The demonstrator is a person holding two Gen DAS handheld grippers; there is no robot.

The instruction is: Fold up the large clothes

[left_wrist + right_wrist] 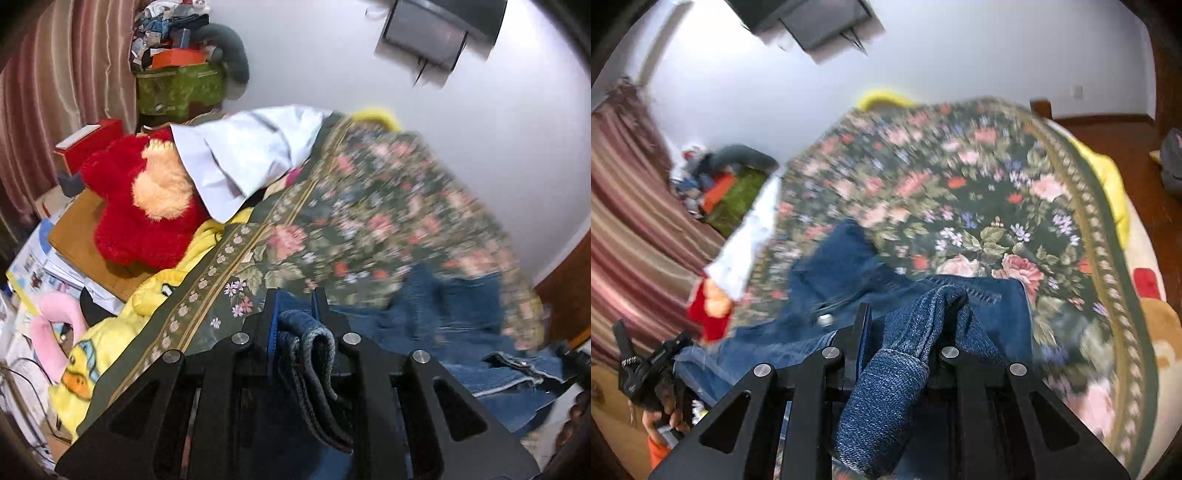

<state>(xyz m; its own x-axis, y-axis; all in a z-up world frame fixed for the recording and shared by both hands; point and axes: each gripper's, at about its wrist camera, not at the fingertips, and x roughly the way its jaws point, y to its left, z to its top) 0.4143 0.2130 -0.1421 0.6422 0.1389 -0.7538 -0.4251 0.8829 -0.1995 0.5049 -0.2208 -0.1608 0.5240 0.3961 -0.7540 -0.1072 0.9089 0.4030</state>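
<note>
Left wrist view: jeans (443, 317) are clamped in the left gripper (295, 317); the right gripper (905, 321) apparently clamps them too. Bunched denim may be pulled loose.

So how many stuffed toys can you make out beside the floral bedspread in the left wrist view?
3. A red plush toy by the white cloth, a yellow duck plush along the floral bedspread edge, and a pink plush further left. Others may be hidden.
</note>
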